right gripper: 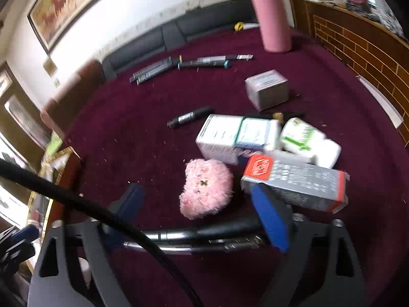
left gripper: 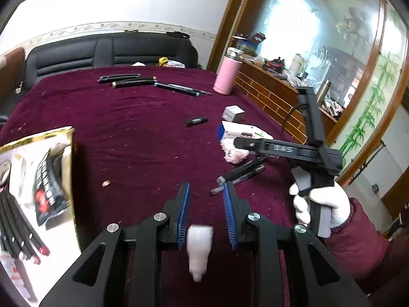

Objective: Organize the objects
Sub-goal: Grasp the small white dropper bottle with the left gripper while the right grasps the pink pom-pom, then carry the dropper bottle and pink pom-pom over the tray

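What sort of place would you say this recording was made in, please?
Probably a home living room: a black padded sofa behind the table with the maroon velvet cloth, a framed horse painting on the wall, and a large wood-framed mirror over a cluttered sideboard.

I see a dark maroon velvet-covered worktop (left gripper: 133,117) backed at the far side by a black padded sofa (left gripper: 102,51). Behind it runs a white wall (left gripper: 127,2), with a gold-framed horse painting (right gripper: 64,5). At right, a brown wooden cabinet (left gripper: 268,94) holds a large bright mirror (left gripper: 319,30).
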A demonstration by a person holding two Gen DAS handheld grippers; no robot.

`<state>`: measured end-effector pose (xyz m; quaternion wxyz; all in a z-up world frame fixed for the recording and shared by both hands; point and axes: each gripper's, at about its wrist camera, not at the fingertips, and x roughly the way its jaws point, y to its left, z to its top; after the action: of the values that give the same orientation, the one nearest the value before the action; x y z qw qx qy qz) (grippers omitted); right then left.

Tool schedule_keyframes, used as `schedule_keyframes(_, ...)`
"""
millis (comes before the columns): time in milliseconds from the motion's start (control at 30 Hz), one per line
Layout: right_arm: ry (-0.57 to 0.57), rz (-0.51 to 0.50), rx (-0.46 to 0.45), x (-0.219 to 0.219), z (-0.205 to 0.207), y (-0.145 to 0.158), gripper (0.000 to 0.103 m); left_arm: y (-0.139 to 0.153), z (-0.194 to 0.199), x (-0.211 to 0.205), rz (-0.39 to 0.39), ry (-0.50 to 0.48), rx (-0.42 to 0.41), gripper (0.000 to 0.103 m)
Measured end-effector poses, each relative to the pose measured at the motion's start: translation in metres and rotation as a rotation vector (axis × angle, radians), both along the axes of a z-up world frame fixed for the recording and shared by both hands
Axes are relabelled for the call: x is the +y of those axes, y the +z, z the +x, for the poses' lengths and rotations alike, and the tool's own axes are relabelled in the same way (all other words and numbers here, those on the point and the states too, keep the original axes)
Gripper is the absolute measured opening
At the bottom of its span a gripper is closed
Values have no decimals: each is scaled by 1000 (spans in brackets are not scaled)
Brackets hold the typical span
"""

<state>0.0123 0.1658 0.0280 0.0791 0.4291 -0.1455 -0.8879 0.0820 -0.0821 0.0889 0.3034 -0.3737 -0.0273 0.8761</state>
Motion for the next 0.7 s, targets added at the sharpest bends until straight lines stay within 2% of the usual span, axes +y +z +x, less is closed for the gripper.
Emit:
schedule_keyframes(33,4,13,-18,-3,-4,-2,74,-3,0,-4,2,11,-8,22)
schedule_keyframes(100,6,62,-56,-11,-13,-8,64,-10,1,-8,6,21,-33,22)
schedule_keyframes(233,0,163,-76,-24,-22,-13,58,-24,7,-2,-17,17,-62,22)
schedule_keyframes(300,2,215,-79,-30,-23,-13,43,-30,10,4,-33,8,-60,22)
schedule_keyframes(400,15,280,-79,-36,-23,-12,33,-41,10,16,-66,1,-73,22)
schedule_keyframes(500,30,271,-76,-33,-20,-11,32,-56,9,35,-196,15,-56,23)
schedule_keyframes(567,40,236,-74,-31,-18,-10,32,-70,5,46,-276,20,-91,22)
schedule_keyframes(633,46,199,-69,-28,-13,-6,32,-65,7,47,-267,15,-63,23)
schedule_keyframes(700,53,172,-55,-28,-9,-1,32,-68,5,45,-251,14,-87,22)
